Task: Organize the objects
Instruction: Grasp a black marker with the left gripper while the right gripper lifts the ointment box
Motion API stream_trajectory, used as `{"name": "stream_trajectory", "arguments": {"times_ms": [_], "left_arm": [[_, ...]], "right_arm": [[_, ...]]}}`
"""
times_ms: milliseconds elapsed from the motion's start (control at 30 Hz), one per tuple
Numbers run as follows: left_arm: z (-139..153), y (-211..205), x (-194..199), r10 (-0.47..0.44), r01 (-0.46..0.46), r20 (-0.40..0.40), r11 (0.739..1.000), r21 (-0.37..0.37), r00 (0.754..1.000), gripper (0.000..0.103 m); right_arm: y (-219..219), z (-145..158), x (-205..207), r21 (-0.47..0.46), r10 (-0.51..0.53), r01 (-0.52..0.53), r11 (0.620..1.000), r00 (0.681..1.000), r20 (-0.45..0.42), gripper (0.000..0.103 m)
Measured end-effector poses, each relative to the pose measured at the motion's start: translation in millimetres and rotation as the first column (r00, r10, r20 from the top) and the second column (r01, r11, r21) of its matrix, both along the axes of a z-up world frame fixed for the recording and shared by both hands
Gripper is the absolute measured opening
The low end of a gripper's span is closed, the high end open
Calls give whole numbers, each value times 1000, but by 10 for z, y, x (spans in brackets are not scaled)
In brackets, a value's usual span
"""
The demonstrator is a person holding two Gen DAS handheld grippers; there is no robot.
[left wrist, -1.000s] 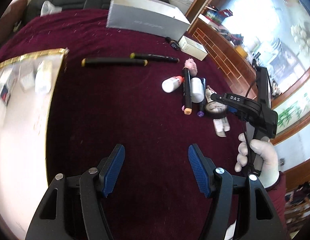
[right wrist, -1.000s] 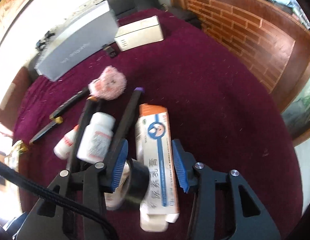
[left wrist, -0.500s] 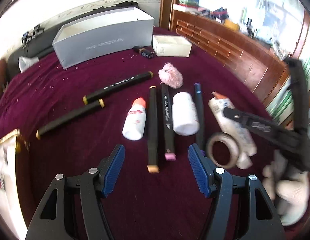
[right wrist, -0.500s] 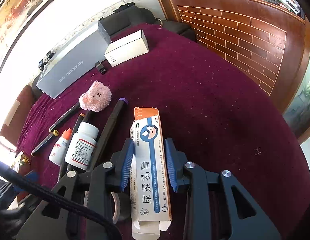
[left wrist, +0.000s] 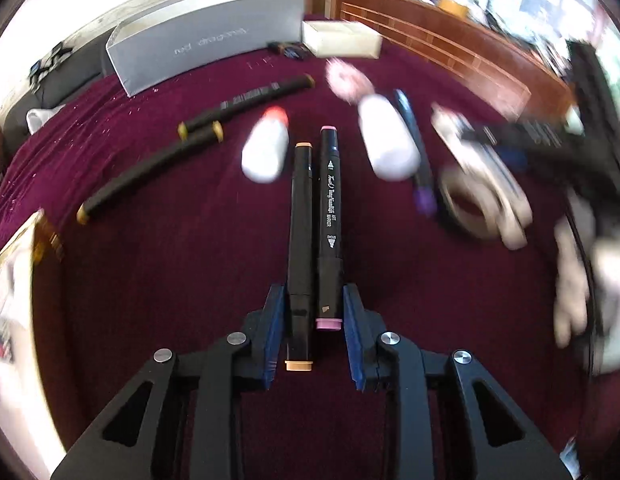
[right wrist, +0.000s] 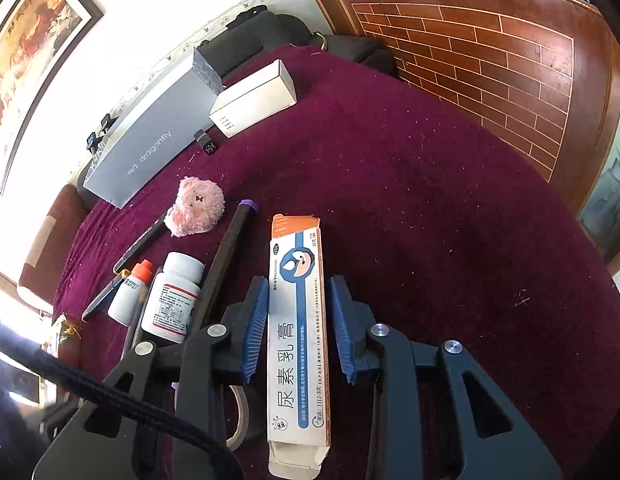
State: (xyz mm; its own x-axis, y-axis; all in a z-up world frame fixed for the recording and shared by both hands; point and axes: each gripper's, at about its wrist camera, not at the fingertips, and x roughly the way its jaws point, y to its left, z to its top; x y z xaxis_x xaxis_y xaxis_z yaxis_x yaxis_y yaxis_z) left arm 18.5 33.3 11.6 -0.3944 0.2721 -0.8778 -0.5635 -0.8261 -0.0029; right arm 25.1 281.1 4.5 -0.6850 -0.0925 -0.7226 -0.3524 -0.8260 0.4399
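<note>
In the left wrist view, the left gripper (left wrist: 314, 332) is closing on two black markers lying side by side between its blue pads: the orange-tipped marker (left wrist: 299, 240) touches the left pad, the pink-tipped marker (left wrist: 329, 216) the right. Beyond them on the dark red cloth (left wrist: 169, 280) lie a small orange-capped bottle (left wrist: 265, 148) and a white pill bottle (left wrist: 390, 140), both blurred. A roll of tape (left wrist: 470, 208) seems to lie to the right.

In the right wrist view, the right gripper (right wrist: 297, 328) grips a long ointment box (right wrist: 297, 320), its pads pressed on both sides. The grey box (right wrist: 149, 140) and white box (right wrist: 253, 98) stand closed at the far edge.
</note>
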Motion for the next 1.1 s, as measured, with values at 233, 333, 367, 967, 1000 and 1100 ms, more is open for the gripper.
{"name": "stream_trajectory", "arguments": {"times_ms": [233,333,367,967,1000,1100], "left_arm": [[73,-219,47,57,-58,16,996,67,998,38],[27,-287,-102,96,-104,67,987,124,993,38],[16,-295,-129,98,-107,75,985,134,992,38],[-12,-17,-132,10,-14,-78,998,-59,997,38],[-5,17,-121,5,-9,-78,998,-63,997,38],[-20,77,-136,15,-19,-83,999,-48,996,38]], "right_arm": [[-27,-1,-3,20,2,-2,1000,1000,-4,30],[-21,-6,10,20,2,-2,1000,1000,-9,30],[-18,-8,15,19,2,-1,1000,1000,-10,30],[-43,1,13,18,18,-18,1000,1000,-17,37],[-44,1,13,17,18,-18,1000,1000,-17,37],[-48,2,11,19,20,-19,1000,1000,-17,38]]}}
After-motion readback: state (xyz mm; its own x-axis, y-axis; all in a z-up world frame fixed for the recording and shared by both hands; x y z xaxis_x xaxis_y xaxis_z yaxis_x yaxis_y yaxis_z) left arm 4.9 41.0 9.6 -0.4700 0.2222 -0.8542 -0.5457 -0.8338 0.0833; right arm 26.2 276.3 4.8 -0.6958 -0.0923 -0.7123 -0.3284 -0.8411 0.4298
